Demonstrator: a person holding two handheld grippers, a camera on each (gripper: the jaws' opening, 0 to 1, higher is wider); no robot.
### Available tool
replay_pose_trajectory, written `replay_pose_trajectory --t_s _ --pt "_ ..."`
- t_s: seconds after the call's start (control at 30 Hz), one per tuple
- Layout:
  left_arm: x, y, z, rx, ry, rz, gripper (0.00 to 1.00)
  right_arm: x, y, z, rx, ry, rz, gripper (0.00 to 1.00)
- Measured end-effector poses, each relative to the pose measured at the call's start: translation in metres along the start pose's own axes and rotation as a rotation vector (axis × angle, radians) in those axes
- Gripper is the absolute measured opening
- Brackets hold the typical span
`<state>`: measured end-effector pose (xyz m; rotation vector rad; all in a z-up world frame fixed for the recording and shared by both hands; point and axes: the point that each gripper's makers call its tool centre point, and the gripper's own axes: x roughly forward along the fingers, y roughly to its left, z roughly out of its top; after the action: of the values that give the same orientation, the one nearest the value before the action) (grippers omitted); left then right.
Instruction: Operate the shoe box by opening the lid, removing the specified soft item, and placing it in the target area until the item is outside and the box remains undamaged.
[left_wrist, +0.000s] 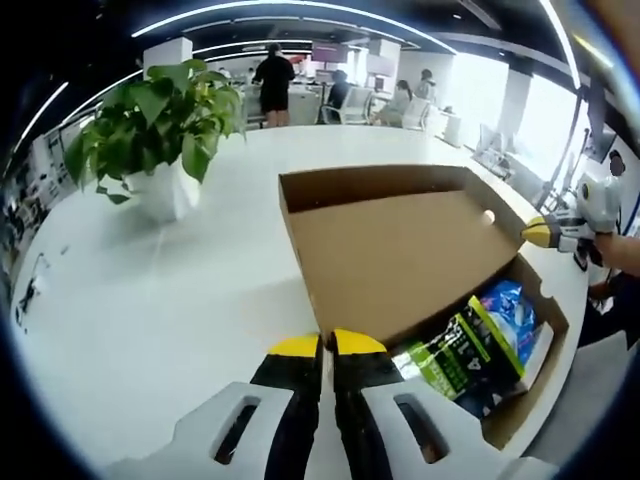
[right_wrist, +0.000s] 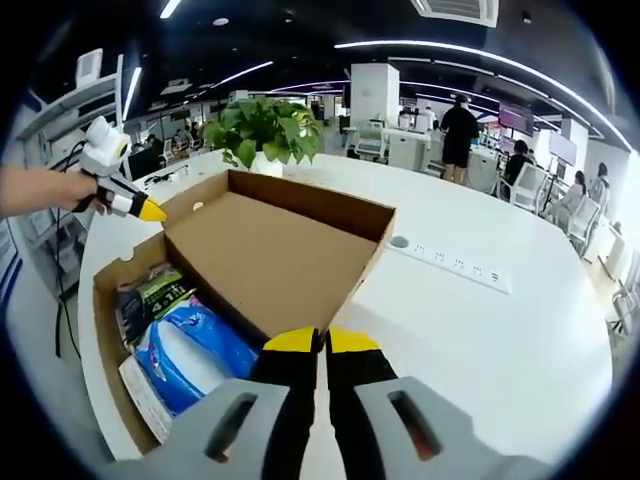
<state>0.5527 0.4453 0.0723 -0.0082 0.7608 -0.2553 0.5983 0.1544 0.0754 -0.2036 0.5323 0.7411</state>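
Now we hold the shoe box (left_wrist: 400, 260) lid (left_wrist: 390, 250) half raised, each gripper, left (left_wrist: 328, 345) and right (right_wrist: 320, 342), pinching a lid corner; soft packets (right_wrist: 185, 350) lie inside. Next, we swing it fully back.

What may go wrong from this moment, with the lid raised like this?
The left gripper and right gripper seem to pinch the lid at its corners; uneven lifting may crease or tear it. The box lies close to the table edge; a pull could slide it off.
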Motion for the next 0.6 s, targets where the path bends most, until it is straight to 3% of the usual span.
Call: replay_pose_trajectory --t_s 0.6 --pt "0.011 0.003 -0.001 -0.051 0.083 -0.012 0.0 0.011 -0.007 -0.003 0.083 0.06 0.005 0.01"
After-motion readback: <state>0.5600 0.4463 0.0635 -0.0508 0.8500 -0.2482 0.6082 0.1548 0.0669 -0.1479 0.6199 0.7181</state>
